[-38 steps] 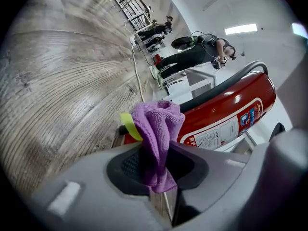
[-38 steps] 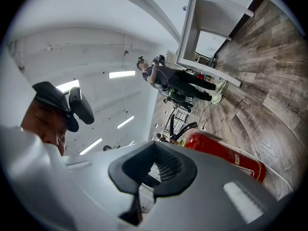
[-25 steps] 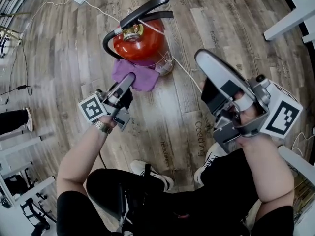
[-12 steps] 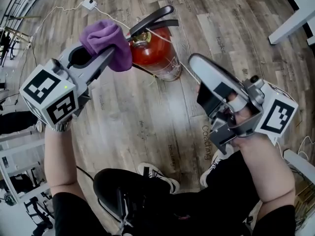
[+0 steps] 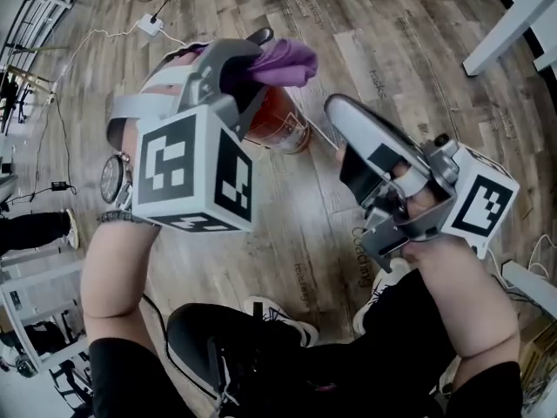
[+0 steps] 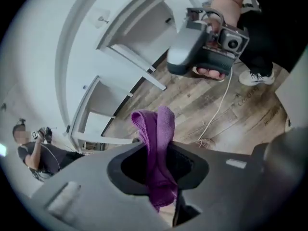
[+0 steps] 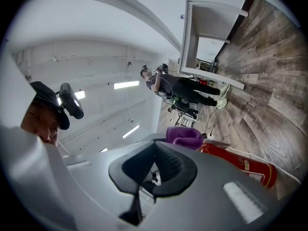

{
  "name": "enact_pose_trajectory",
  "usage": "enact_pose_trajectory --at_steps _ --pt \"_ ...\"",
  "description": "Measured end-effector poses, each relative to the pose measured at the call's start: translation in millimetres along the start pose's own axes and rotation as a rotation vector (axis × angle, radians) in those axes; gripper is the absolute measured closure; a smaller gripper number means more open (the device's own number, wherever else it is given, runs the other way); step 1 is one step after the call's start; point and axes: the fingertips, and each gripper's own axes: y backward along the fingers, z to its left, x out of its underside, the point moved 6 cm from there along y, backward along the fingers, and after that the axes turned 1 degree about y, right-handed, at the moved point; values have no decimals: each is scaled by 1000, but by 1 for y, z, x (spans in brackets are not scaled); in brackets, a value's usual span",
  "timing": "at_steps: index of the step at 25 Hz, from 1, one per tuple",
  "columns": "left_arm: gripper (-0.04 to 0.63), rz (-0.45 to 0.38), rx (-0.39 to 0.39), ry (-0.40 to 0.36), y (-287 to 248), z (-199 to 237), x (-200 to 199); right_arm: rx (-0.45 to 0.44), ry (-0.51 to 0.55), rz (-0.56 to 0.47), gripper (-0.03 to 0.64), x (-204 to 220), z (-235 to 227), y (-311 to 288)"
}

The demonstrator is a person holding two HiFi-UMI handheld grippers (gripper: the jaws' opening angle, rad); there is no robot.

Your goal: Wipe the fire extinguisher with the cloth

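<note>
Fire extinguisher [image 5: 277,120] stands on the wood floor [image 5: 287,225] at 12 o'clock, mostly hidden behind your left gripper [image 5: 248,59]. That gripper is clamped on the purple cloth [image 5: 283,57] (a fold pokes out past the jaws), held above the cylinder and not touching it. Right gripper [image 5: 344,113], at 3 o'clock, is closed on nothing. Risk: nothing braces the cylinder, so a hard sideways wipe could tip it. The narrow pinch may also let the cloth slip.
</note>
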Motion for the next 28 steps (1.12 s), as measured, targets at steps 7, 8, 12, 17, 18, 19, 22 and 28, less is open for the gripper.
enact_pose_trajectory --at_steps 7,8,12,17,18,19,22,28 --pt "502 -5 -36 -8 5 -6 3 -2 -14 -2 614 -7 -3 13" --pt "502 -11 -52 17 11 -5 10 -4 -16 0 614 -6 -3 12" --pt "502 55 -134 49 31 -13 48 -10 -22 14 614 -2 -2 7" --pt "501 163 -121 139 30 -47 109 -3 -23 28 614 3 -2 3" --pt "501 174 -106 173 28 -54 120 -1 -21 31 614 4 -2 2" --pt "501 180 -90 209 25 -59 130 1 -19 34 614 5 -1 1" --pt "502 149 -50 364 20 -74 153 7 -13 47 614 8 -1 -2" --pt "505 -290 78 1125 31 -81 181 20 -2 65 614 16 0 -7"
